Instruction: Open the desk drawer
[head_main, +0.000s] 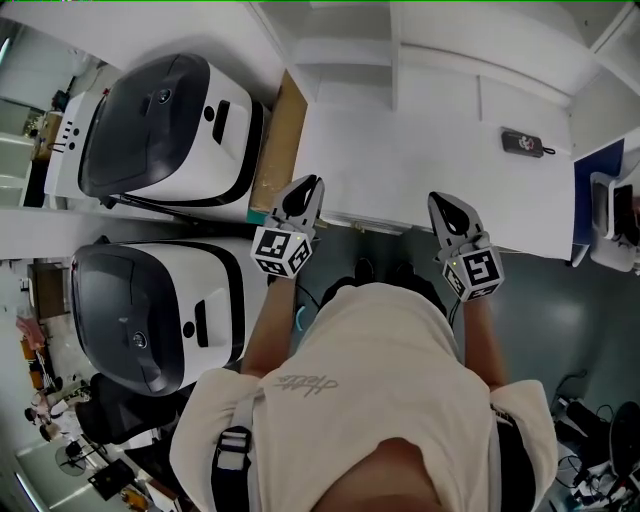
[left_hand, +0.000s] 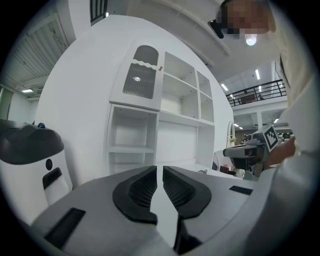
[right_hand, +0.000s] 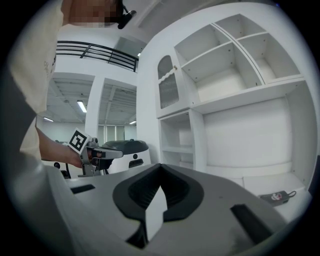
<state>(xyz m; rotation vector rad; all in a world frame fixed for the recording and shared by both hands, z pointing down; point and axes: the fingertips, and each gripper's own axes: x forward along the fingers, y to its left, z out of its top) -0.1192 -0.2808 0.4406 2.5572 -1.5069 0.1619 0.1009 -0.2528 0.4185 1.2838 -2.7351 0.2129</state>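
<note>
A white desk (head_main: 440, 150) with a shelf hutch (left_hand: 170, 125) stands in front of me. Its front edge runs just beyond both grippers, and no view shows a drawer front or handle. My left gripper (head_main: 312, 182) hovers at the desk's front left corner. Its jaws (left_hand: 160, 168) stand a narrow slit apart with nothing between them. My right gripper (head_main: 437, 198) is over the front edge further right, and its tips (right_hand: 160, 166) meet on nothing. Each gripper view shows the other gripper (left_hand: 250, 150) (right_hand: 102, 153) off to the side.
Two large white-and-black machines (head_main: 160, 130) (head_main: 150, 310) stand left of the desk, with a brown board (head_main: 280, 140) between them and it. A small black device (head_main: 525, 143) (right_hand: 276, 196) lies on the desktop at the right. Cables lie on the floor at lower right.
</note>
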